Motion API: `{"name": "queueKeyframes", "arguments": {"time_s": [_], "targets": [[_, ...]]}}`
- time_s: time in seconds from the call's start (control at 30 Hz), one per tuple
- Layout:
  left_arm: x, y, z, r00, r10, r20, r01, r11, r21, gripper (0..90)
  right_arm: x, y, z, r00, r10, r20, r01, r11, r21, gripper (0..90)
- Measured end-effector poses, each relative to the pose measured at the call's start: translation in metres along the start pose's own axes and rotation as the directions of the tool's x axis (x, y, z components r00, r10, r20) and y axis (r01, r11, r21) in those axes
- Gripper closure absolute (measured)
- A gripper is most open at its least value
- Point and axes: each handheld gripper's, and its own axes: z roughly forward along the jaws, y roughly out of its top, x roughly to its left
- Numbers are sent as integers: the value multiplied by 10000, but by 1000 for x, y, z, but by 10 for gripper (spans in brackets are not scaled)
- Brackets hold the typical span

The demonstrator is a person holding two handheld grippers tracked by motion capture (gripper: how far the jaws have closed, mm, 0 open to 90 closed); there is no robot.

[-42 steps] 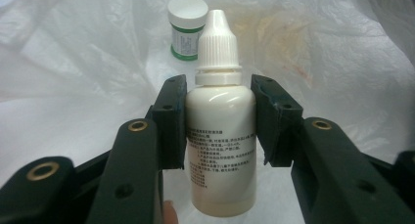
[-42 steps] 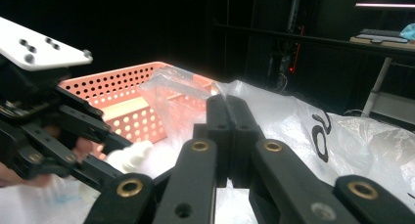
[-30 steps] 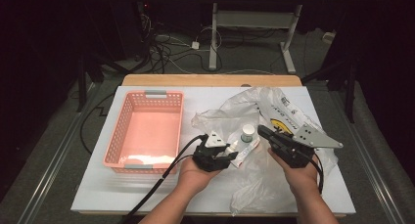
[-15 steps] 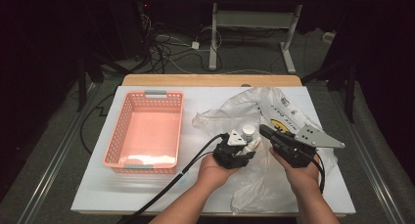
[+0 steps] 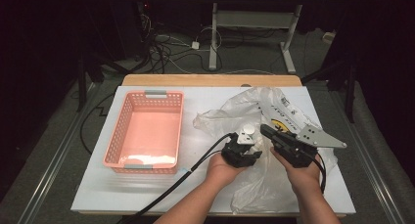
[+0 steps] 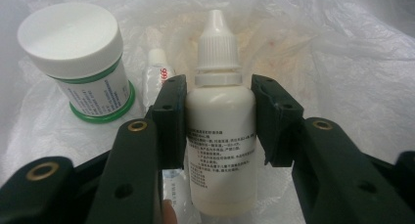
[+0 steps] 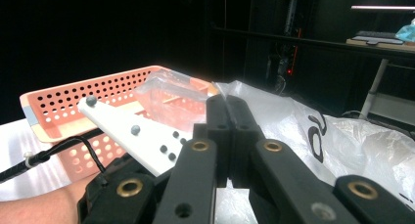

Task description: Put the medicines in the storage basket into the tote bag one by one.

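A white dropper bottle (image 6: 220,136) with a ribbed nozzle cap stands upright between the jaws of my left gripper (image 6: 220,111), which is shut on its body. Beside it a white jar (image 6: 80,62) with green trim sits on the clear plastic bag (image 6: 342,62), and a small clear tube (image 6: 156,70) lies behind. From above, the left gripper (image 5: 247,142) sits at the bag's mouth just below the jar (image 5: 248,130). My right gripper (image 5: 264,130) points left over the bag (image 5: 259,185). Its jaws (image 7: 227,104) are pressed together on a fold of the bag (image 7: 169,94).
An empty pink perforated basket (image 5: 117,131) stands at the left of the white table top (image 5: 93,190); its wall (image 7: 73,101) also lies beyond the right gripper. The left gripper's black cable (image 5: 166,194) trails to the front edge. Dark floor, cables and a desk frame lie behind.
My left gripper has moved right from near the basket to the bag's mouth beside the jar. The right gripper has stayed in place on the bag.
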Motion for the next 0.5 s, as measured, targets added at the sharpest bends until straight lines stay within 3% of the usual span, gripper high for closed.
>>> {"name": "queueKeyframes", "arguments": {"time_s": [0.27,0.33,0.5], "targets": [[0,1,-1,10000,-82,45,82,10000,-16,539,0,-1,1,10000,4,-6,-4,10000,14,900],[0,1,-8,9999,158,13,-158,9999,46,506,0,-1,1,10000,-25,1,25,10000,9,900],[4,-5,-29,9999,93,-88,-94,9998,-160,491,0,-2,2,10000,0,-12,0,10000,95,900]]}}
